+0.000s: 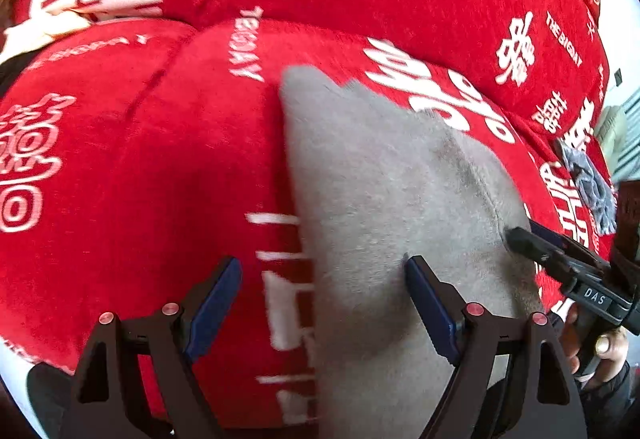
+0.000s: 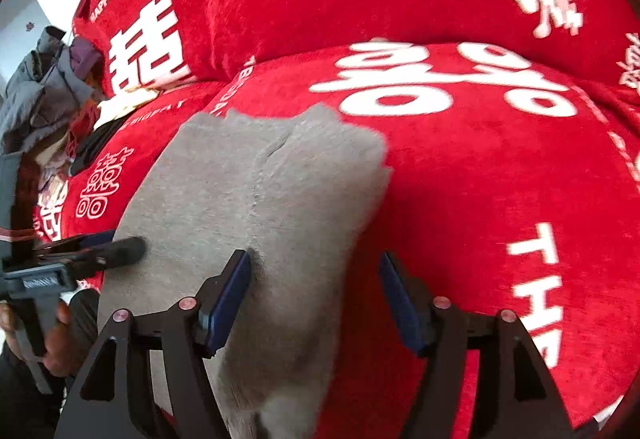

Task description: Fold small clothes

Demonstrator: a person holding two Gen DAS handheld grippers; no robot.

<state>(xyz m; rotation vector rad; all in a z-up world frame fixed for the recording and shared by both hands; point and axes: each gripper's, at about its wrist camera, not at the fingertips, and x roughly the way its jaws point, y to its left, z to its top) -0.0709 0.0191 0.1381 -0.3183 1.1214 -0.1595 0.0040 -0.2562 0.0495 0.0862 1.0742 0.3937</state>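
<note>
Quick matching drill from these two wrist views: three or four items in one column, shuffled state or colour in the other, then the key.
Column 1
1. grey garment
2. sofa cover
3. left gripper
4. pile of clothes

Column 2
A. red with white lettering
B. heaped at the sofa's far end
C. lying flat on the seat
D. jaws open over the garment's edge

Pairs: 1-C, 2-A, 3-D, 4-B

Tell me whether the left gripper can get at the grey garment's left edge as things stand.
Probably yes. The left gripper is open, and the grey garment lies flat on the red cover with its left edge running between the fingers. Nothing covers that edge; the right gripper sits over the opposite side.
</note>
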